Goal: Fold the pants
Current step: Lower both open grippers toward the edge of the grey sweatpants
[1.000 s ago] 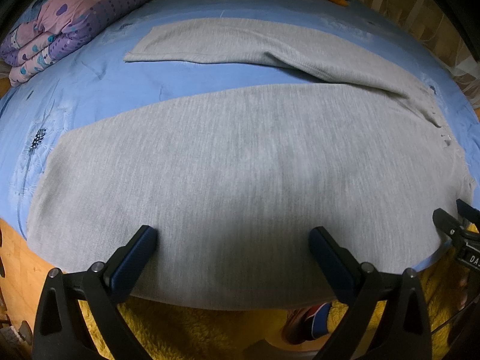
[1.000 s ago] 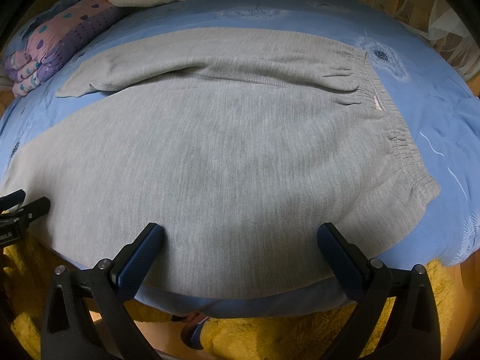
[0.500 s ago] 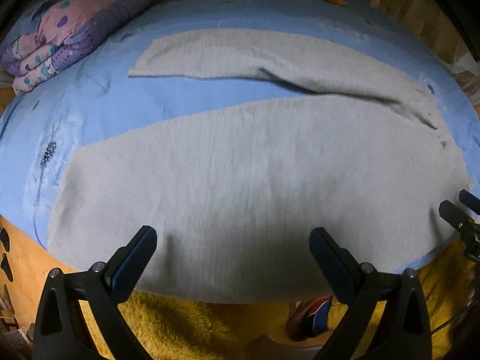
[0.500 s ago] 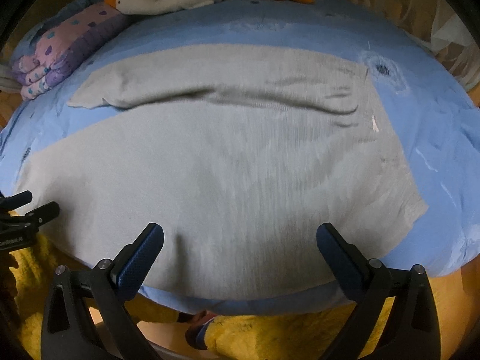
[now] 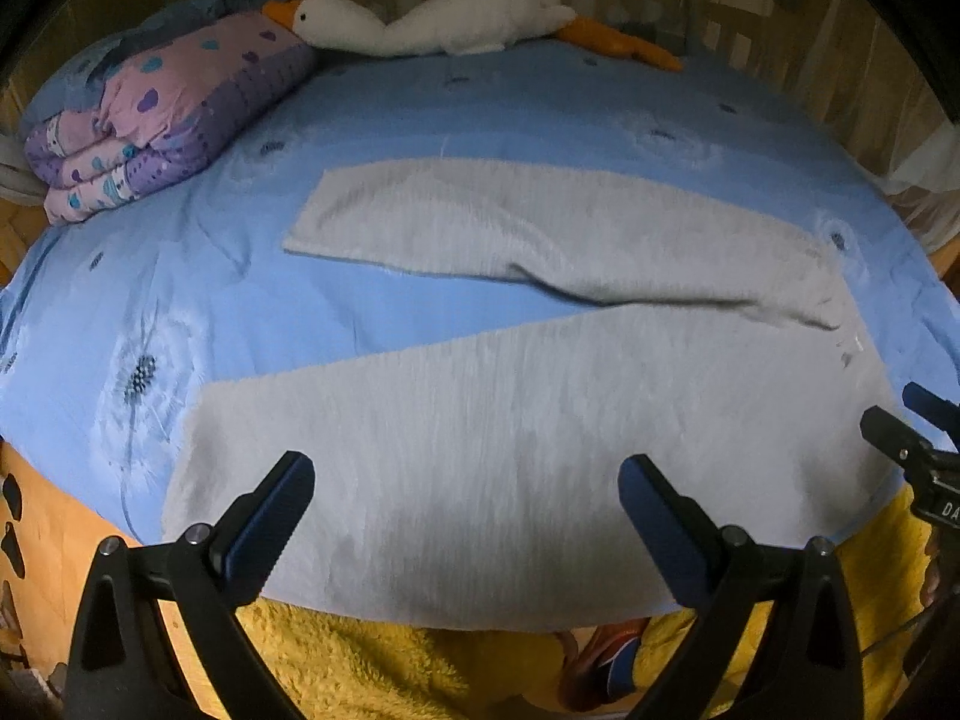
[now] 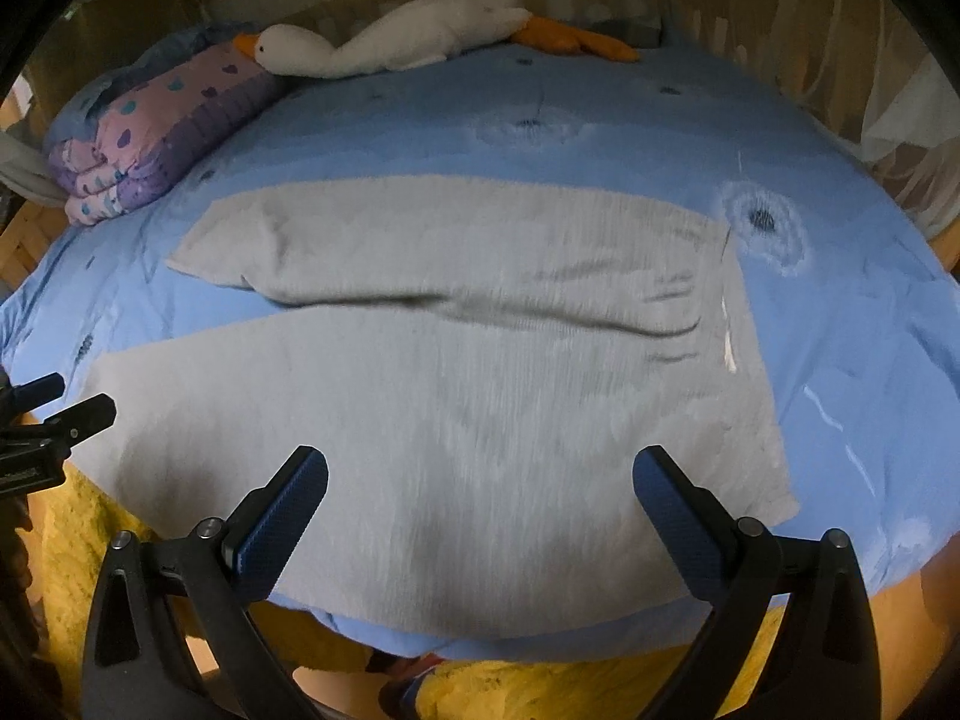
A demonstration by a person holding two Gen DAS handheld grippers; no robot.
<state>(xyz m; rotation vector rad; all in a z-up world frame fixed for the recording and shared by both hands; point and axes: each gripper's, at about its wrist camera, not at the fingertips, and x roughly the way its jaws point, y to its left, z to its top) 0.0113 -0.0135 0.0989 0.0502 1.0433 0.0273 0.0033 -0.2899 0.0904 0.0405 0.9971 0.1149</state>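
Grey pants (image 5: 510, 420) flat on blue bed (image 5: 420, 114), left gripper (image 5: 462, 516) and right gripper (image 6: 480, 510) both wide open, empty.

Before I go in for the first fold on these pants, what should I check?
1. Left gripper open, holding nothing: ok.
2. Right gripper open, holding nothing: ok.
3. Grey pants spread flat on the blue bedsheet: ok.
4. Legs apart, not overlapped: ok.
5. Near edge of the pants within reach at the bed's edge: ok.
6. Plush goose and folded quilt away from the pants: ok.
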